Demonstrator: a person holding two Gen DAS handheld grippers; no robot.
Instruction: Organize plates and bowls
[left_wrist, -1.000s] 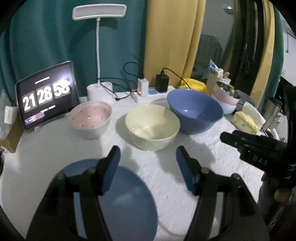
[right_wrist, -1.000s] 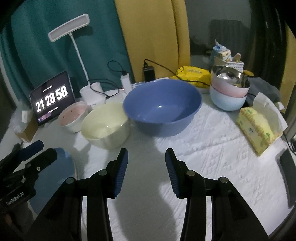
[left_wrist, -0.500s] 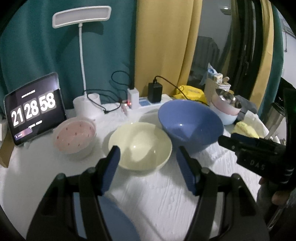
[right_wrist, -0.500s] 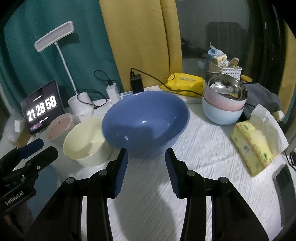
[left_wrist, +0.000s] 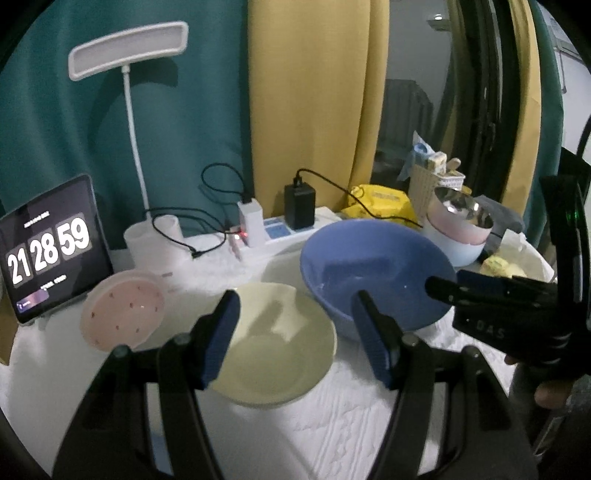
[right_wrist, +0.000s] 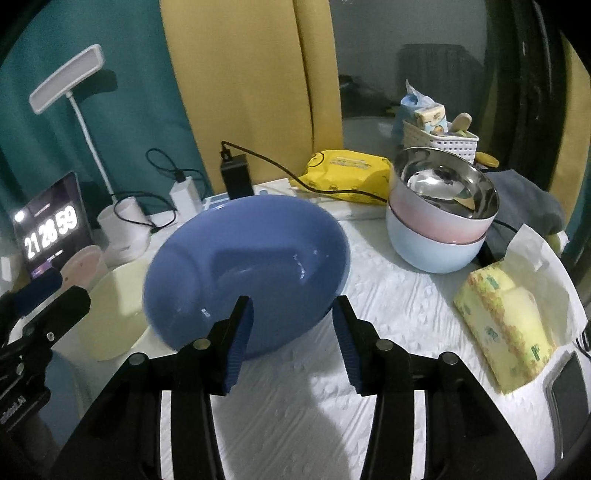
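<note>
A cream bowl (left_wrist: 273, 347) stands on the white cloth with a pink speckled bowl (left_wrist: 122, 314) to its left and a large blue bowl (left_wrist: 373, 269) to its right. My left gripper (left_wrist: 295, 332) hovers open over the cream bowl's near side, gripping nothing. My right gripper (right_wrist: 293, 332) is at the near rim of the blue bowl (right_wrist: 247, 266); its jaws are opening, and the pads do not press on the rim. A stack of bowls (right_wrist: 439, 218), pale blue, pink and steel, stands at the back right. Each gripper shows in the other's view, right gripper (left_wrist: 443, 282), left gripper (right_wrist: 64, 290).
A tablet clock (left_wrist: 51, 247) and a desk lamp (left_wrist: 129, 48) stand at the back left. A power strip with chargers and cables (left_wrist: 280, 221) runs along the back edge. A yellow tissue pack (right_wrist: 506, 328), a yellow wipes pack (right_wrist: 347, 170) and a white basket (right_wrist: 439, 140) crowd the right side.
Both grippers moved forward toward the bowls. The blue plate under the left gripper dropped out of view. The cream bowl now sits between the left fingers, and the blue bowl's rim reaches the right fingertips.
</note>
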